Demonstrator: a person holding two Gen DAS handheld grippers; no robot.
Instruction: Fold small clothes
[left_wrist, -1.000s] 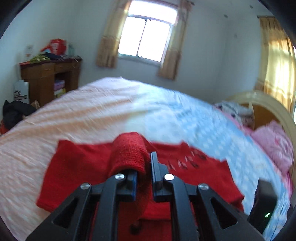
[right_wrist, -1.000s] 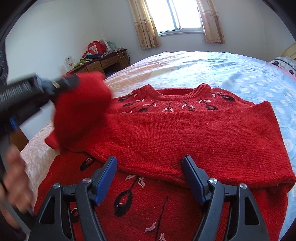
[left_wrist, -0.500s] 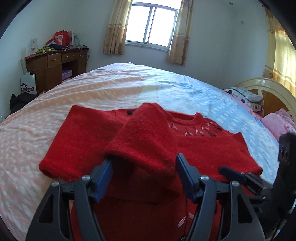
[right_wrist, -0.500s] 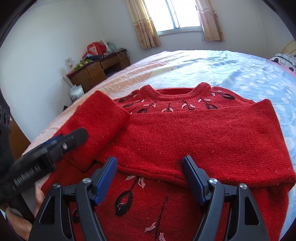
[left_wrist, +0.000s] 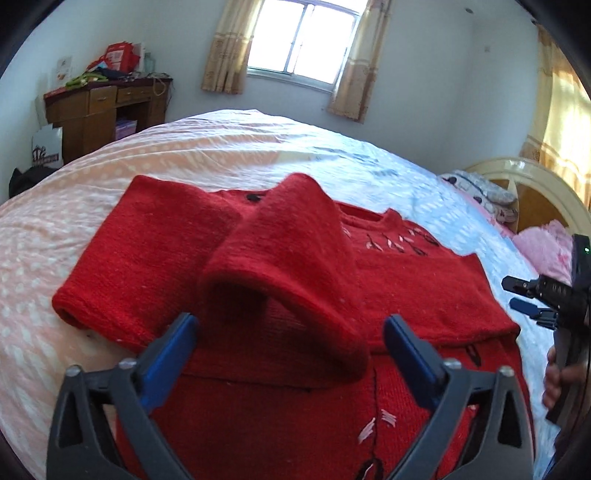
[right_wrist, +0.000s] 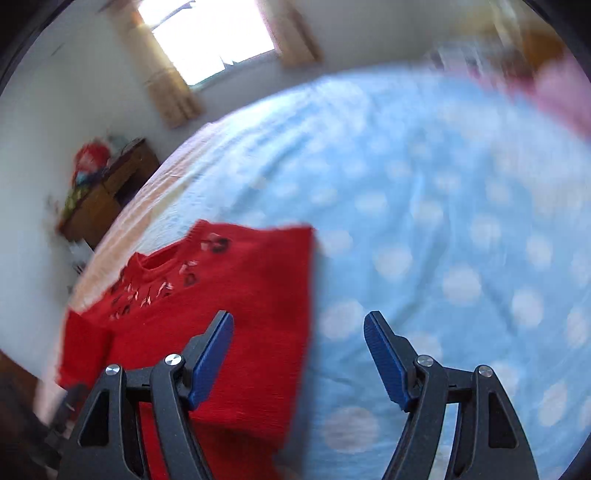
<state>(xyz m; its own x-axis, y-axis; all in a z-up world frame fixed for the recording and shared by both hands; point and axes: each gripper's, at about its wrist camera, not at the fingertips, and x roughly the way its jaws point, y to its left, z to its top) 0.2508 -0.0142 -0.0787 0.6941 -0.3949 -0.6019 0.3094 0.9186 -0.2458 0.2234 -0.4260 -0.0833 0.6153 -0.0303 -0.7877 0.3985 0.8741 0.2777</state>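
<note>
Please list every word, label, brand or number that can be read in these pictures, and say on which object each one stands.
No text can be read with certainty.
White bag beside the wooden desk: dark print, too small to read.
Red bags on the desk: pale marks, too blurred.
White card against the wall: unreadable.
Red sweater: embroidered leaves only, no letters.
Right wrist view: blurred throughout.

Right wrist view motion-blurred throughout: desk (right_wrist: 107, 192) clutter and sweater (right_wrist: 221, 332) embroidery unreadable (lower hem cut by frame edge); desk items in left view too small.
</note>
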